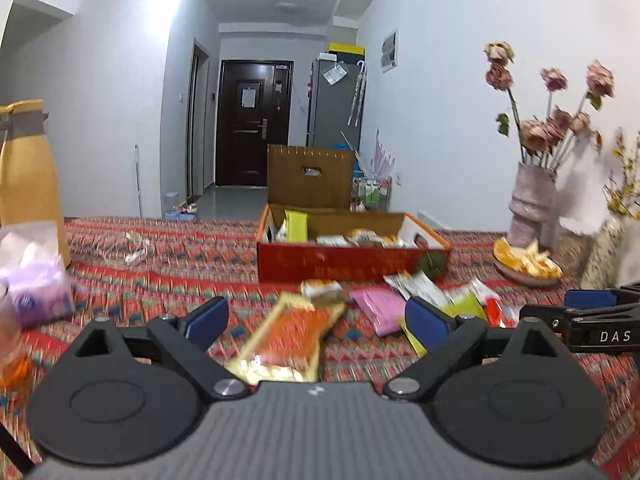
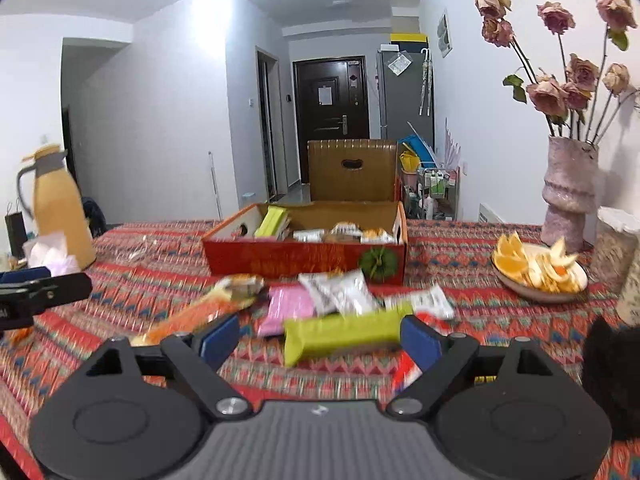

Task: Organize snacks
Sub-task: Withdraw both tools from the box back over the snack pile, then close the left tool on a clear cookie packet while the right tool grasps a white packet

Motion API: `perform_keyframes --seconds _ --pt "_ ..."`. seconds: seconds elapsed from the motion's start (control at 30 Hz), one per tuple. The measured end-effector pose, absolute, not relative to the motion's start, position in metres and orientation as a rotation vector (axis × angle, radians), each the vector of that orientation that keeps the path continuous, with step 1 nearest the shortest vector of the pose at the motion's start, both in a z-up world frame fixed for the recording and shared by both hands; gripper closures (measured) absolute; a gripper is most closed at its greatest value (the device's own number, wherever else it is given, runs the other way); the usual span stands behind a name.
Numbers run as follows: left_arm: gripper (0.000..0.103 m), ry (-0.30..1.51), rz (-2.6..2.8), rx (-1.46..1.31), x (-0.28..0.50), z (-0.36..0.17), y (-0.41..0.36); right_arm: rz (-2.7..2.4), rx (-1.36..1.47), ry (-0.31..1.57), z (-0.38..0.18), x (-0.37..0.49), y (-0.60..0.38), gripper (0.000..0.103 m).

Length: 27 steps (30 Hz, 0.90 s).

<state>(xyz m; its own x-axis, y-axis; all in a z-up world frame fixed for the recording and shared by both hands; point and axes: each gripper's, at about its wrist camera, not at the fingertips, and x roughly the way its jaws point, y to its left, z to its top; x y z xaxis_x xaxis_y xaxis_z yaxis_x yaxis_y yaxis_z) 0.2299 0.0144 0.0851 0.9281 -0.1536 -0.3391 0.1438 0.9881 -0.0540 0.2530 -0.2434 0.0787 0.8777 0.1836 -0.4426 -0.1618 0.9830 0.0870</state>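
You are working over a table under a red patterned cloth (image 2: 460,236), with a white-walled hallway and a dark door (image 2: 332,100) behind it.

In the left wrist view, your left gripper (image 1: 316,318) stands wide, its blue pads clear of everything; a blurred orange packet with a yellow border (image 1: 288,338) lies on the cloth between them, low in the frame's centre. At the right edge your other tool juts in, cut off.

In the right wrist view, your right gripper (image 2: 320,338) is also spread wide and holds nothing. A lime-green packet (image 2: 344,336) lies crosswise just ahead of the pads; motion blur makes it hard to tell whether the right pad touches it. Behind it sit a pink packet (image 2: 286,306) and white sachets (image 2: 340,290), smeared and overlapping, their print unreadable. A red wrapper (image 2: 406,372) is mostly hidden by the right finger.

Past the loose snacks, mid-frame, the open red cardboard box (image 2: 288,260) already holds packets, its lid upright behind. At right, a plate of orange slices (image 2: 536,272) sits before a pink vase (image 2: 568,196) of dried roses. At left stand a yellow jug (image 2: 60,208) and a tissue pack (image 1: 36,280). A dark shape at the lower right edge cannot be identified.
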Motion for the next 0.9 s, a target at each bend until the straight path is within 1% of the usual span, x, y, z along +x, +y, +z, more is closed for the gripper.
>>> perform_keyframes --seconds 0.03,0.07,0.1,0.27,0.43,0.57,0.9 --pt "0.006 0.36 -0.155 -0.037 0.22 0.081 0.014 0.18 0.043 0.471 0.075 0.242 -0.243 0.012" --pt "0.006 0.37 -0.156 -0.045 0.211 0.077 0.015 0.177 0.041 0.476 0.072 0.234 -0.243 0.007" --pt "0.006 0.38 -0.159 -0.051 0.203 0.074 0.015 0.17 0.036 0.482 0.069 0.223 -0.243 0.006" --pt "0.006 0.445 -0.16 -0.065 0.167 0.056 0.019 0.144 0.072 0.49 0.049 0.176 -0.247 0.006" --pt "0.006 0.495 -0.162 -0.085 0.158 0.045 0.02 0.149 0.11 0.54 0.022 0.152 -0.241 0.006" --pt "0.006 0.495 -0.152 -0.08 0.158 0.044 0.02 0.161 0.089 0.569 0.011 0.148 -0.234 0.006" --pt "0.006 0.519 -0.144 -0.068 0.186 0.041 0.017 0.167 0.078 0.562 0.014 0.164 -0.232 0.006"
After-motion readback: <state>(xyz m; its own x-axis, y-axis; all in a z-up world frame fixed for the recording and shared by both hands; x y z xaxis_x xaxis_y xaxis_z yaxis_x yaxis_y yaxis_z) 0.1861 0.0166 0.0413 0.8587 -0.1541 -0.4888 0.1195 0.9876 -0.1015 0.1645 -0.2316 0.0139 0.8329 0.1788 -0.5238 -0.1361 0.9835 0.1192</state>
